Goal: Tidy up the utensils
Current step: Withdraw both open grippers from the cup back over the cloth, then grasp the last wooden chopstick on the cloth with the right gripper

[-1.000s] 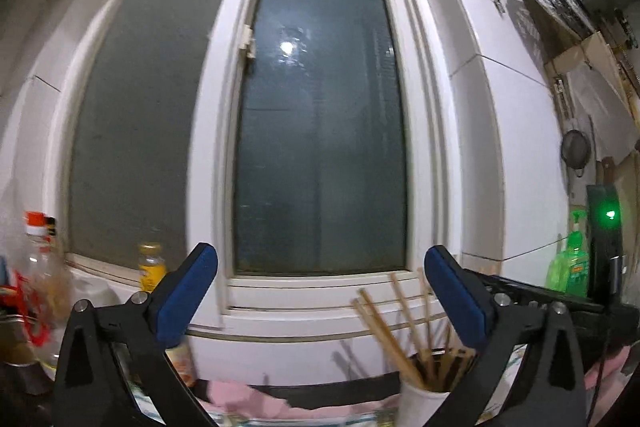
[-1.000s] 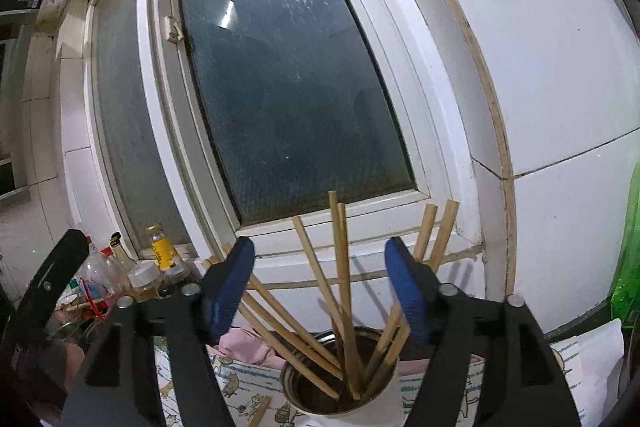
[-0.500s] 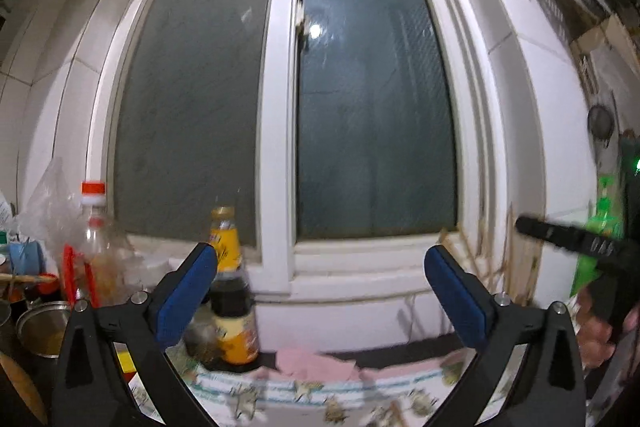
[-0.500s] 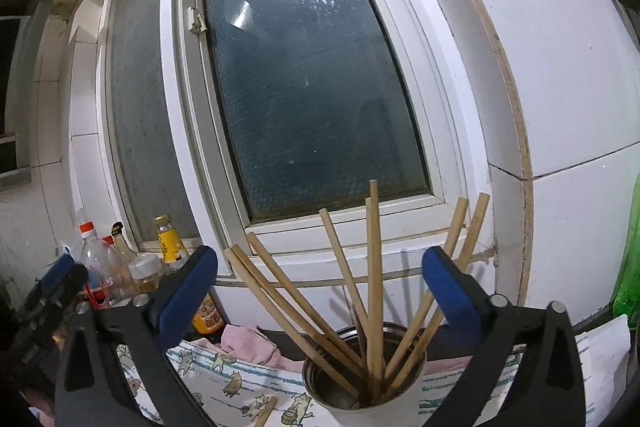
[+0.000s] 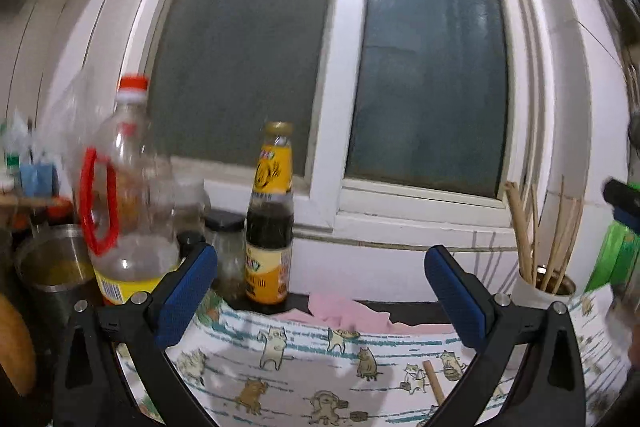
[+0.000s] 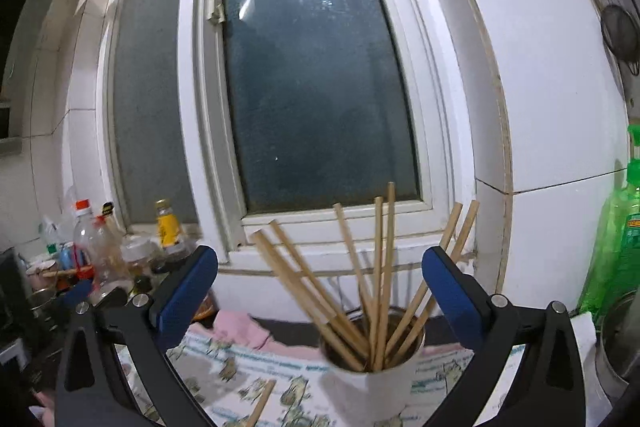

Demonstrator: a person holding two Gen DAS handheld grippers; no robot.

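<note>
Windowsill behind; chopsticks (image 6: 372,291) stand between right gripper (image 6: 320,283) fingers (image 6: 188,287).

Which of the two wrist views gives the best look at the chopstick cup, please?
The right wrist view: the cup sits near centre between the open right gripper fingers, with its rim and chopsticks clear. The left wrist view shows the cup only small and blurred at the far right edge.
</note>
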